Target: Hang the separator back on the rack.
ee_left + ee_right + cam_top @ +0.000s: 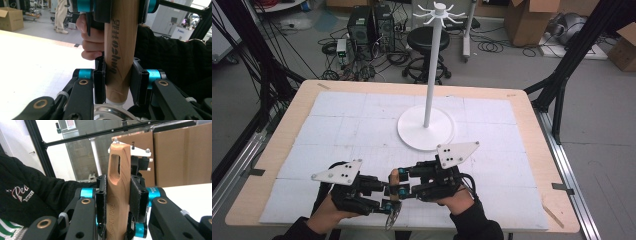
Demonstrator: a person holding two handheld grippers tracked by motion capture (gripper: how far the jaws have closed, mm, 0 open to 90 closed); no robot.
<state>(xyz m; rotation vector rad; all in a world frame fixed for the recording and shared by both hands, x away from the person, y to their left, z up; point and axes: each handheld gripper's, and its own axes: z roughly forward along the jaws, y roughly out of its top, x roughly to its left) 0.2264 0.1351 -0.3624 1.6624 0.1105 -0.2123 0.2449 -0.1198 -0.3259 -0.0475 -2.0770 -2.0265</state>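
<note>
A kitchen tool with a wooden handle and a shiny metal head hangs over the table's near edge, between both hands. My left gripper comes in from the left and is shut on the handle's lower part; in the left gripper view its pads clamp the printed wood just above the metal head. My right gripper comes in from the right, higher on the handle. In the right gripper view its pads press both sides of the handle below the hanging slot.
A white hook stand rises from a round base at the middle of the white mat. The wooden table edge frames the mat. Behind the table, on the floor, are a black stool, computers and cardboard boxes.
</note>
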